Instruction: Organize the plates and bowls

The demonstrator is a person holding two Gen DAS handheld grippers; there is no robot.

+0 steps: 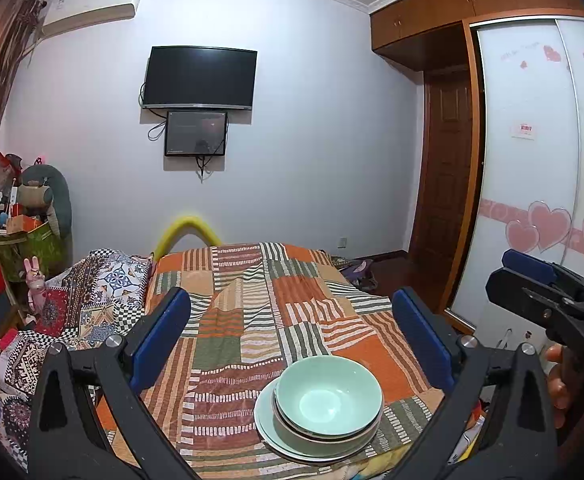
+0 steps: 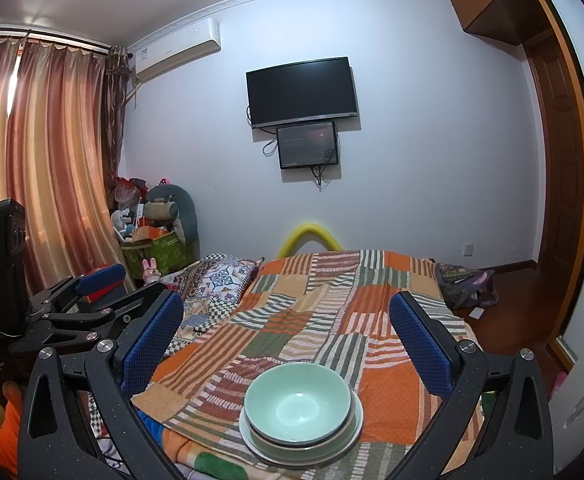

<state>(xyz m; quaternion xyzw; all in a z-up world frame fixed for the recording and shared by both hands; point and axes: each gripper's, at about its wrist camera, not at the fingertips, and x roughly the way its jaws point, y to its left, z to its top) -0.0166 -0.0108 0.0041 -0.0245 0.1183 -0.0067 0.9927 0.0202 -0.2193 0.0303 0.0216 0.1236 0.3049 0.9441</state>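
A pale green bowl (image 1: 329, 393) sits nested on top of a stack of green bowls and plates (image 1: 288, 440) at the near edge of the bed's striped patchwork blanket (image 1: 268, 312). The same top bowl (image 2: 297, 404) and stack (image 2: 260, 446) show in the right wrist view. My left gripper (image 1: 292, 320) is open and empty, held above and behind the stack. My right gripper (image 2: 288, 320) is open and empty, also above and behind the stack. The right gripper also shows at the right edge of the left wrist view (image 1: 531, 280).
A patterned quilt (image 1: 92, 300) lies on the bed's left side. A cluttered green box with toys (image 1: 28, 236) stands in the left corner. A wall TV (image 1: 200, 78), a wooden door (image 1: 447, 200) and a sliding wardrobe (image 1: 531, 160) lie beyond. Curtains (image 2: 44, 160) hang at left.
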